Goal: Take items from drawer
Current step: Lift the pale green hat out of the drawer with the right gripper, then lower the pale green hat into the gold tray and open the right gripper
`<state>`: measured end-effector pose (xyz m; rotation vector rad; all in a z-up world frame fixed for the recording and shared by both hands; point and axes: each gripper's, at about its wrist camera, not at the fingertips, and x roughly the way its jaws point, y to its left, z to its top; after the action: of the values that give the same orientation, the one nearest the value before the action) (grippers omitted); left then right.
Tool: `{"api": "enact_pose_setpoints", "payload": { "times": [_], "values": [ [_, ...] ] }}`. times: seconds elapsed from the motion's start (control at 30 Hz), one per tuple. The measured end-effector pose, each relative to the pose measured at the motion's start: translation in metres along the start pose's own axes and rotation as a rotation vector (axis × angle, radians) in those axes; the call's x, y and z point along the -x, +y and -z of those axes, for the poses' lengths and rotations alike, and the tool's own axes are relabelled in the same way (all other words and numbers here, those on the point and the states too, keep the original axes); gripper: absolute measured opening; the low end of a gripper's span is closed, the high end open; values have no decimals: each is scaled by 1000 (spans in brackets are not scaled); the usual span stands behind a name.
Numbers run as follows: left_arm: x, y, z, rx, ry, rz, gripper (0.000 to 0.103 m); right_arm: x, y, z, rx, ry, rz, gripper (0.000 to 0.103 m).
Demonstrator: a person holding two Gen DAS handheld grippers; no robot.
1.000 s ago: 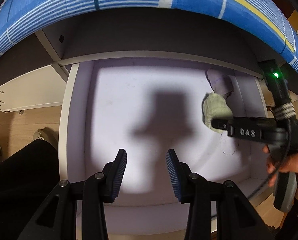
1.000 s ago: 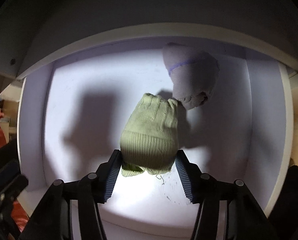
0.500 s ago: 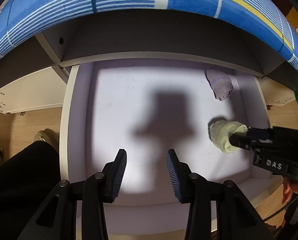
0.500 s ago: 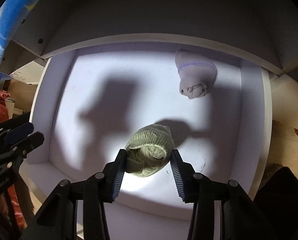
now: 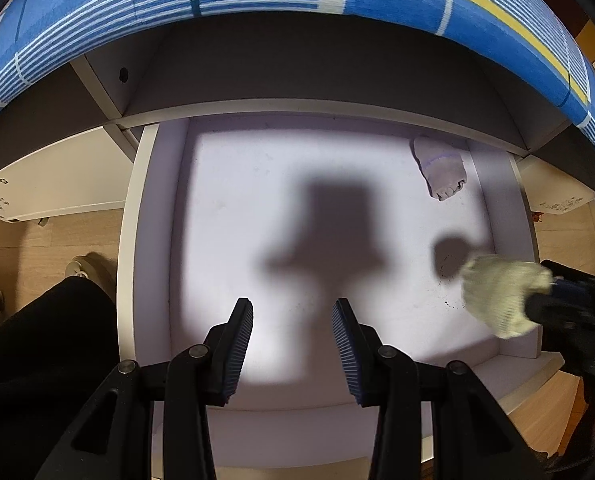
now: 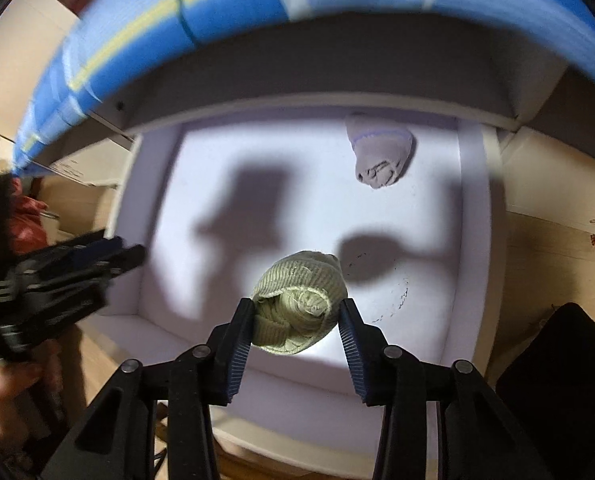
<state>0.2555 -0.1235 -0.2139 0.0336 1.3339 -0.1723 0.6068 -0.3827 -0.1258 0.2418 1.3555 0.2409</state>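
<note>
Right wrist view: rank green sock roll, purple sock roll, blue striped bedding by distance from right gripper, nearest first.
1. Green sock roll: clamped in the right gripper.
2. Purple sock roll: drawer's far right corner.
3. Blue striped bedding: above, beyond the drawer.

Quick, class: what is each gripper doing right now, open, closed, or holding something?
Left gripper: open, holding nothing, above the drawer.
Right gripper: closed on the rolled green sock.
</note>
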Motion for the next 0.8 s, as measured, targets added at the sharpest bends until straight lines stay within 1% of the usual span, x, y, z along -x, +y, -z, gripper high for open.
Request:
{"api": "enact_pose_setpoints", "payload": {
  "times": [0.1,0.2,0.33,0.43,0.47,0.6,0.63,0.7,0.8],
  "values": [
    [-2,-1,0,-4,8,2,41,29,0,3,-1,-36,-43,43],
    [-3,-2,1,-9,11,4,41,65,6,6,33,-76,-61,43],
    [-3,-3,0,-11,8,4,41,108,14,1,66,-144,-77,43],
    [-4,-3,1,-8,11,7,41,141,24,-11,90,-206,-97,43],
    [-4,-2,1,-8,11,8,41,156,29,-16,103,-235,-106,43],
    [-4,-2,0,-3,13,15,41,191,46,-41,131,-314,-136,43],
    [-4,-1,0,0,12,20,41,196,49,-50,134,-330,-141,43],
    [-4,-1,0,4,10,26,41,206,56,-69,144,-368,-121,43],
    [-4,0,0,7,10,35,41,208,64,-100,140,-407,-114,43]
  ]
}}
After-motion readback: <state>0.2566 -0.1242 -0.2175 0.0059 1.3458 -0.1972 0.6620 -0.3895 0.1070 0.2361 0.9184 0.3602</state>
